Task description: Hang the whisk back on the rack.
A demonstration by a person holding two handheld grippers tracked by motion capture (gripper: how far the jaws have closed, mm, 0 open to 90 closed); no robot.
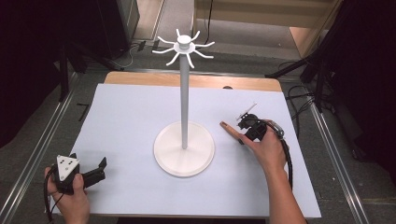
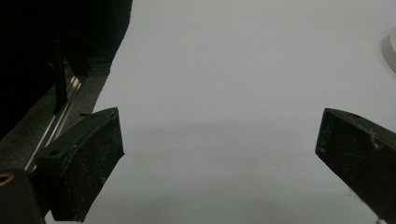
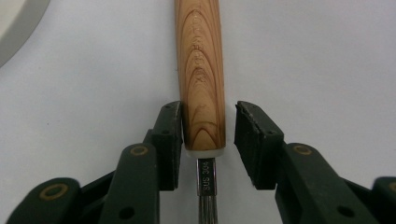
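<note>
1. From the high view I see the left gripper point(image 1: 93, 173) resting near the front left corner of the tabletop point(image 1: 121, 116), held in the person's left hand point(image 1: 74, 198).
2. In the left gripper view its jaws are spread wide with only bare white tabletop between them; they hold nothing.
3. The right gripper point(image 1: 243, 125) sits on the right half of the tabletop, held in the person's right hand point(image 1: 268, 149), just beside the stand's base.
4. In the right gripper view a wooden handle point(image 3: 201, 74) lies flat on the tabletop, running straight away from the camera between the jaws.
5. A metal shank point(image 3: 207, 184) stamped with small lettering leaves the handle's near end and runs back under the gripper.
6. The right jaws bracket the handle's near end: one jaw touches or nearly touches the wood, the other stands apart with a clear gap. They are not yet pinching it.
7. A white stand point(image 1: 184, 93) rises upright from a round base point(image 1: 184, 161) at the tabletop's middle, with curved hooks point(image 1: 184, 46) radiating from its top.
8. In the high view the handle's tip pokes out toward the base, near it but apart.
</note>
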